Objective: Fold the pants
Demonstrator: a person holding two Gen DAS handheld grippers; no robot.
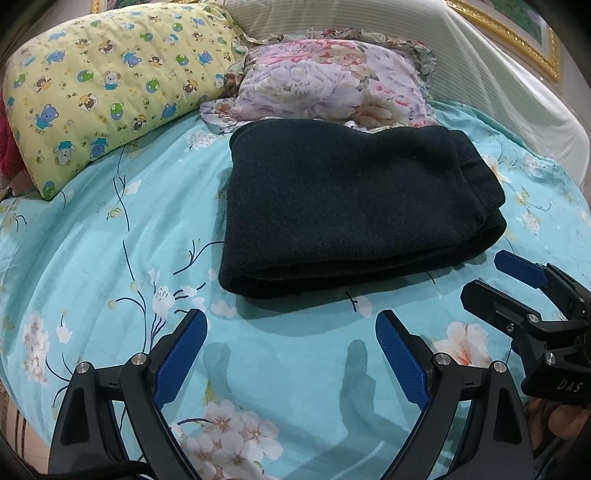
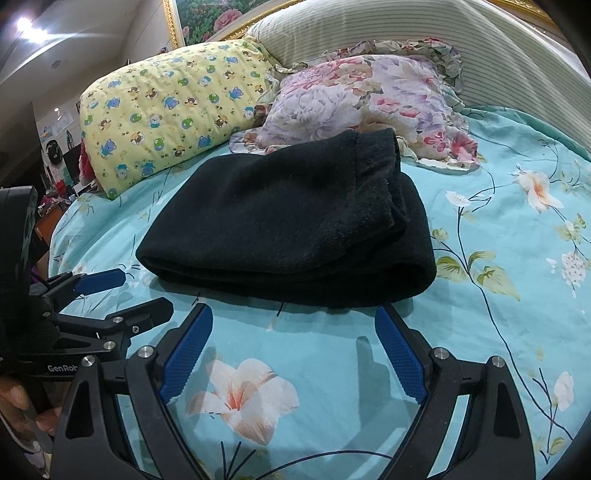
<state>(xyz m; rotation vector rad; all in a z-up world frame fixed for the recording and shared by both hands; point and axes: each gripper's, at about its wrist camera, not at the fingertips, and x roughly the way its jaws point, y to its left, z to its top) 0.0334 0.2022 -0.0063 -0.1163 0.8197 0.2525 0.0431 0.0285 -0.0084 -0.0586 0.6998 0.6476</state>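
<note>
The black pants [image 1: 354,206] lie folded into a thick rectangle on the turquoise floral bed sheet [image 1: 110,258]; they also show in the right wrist view [image 2: 288,229]. My left gripper [image 1: 291,321] is open and empty, just short of the pants' near edge. My right gripper [image 2: 293,317] is open and empty, also just short of the near folded edge. The right gripper shows at the right of the left wrist view [image 1: 487,273], and the left gripper shows at the left of the right wrist view [image 2: 144,291]. Neither touches the pants.
A yellow bear-print pillow [image 1: 110,96] and a floral ruffled pillow [image 1: 332,81] lie behind the pants. A striped padded headboard [image 1: 480,74] stands at the back, with a gold-framed picture [image 1: 532,33] above it. Room clutter [image 2: 55,166] shows beyond the bed's left edge.
</note>
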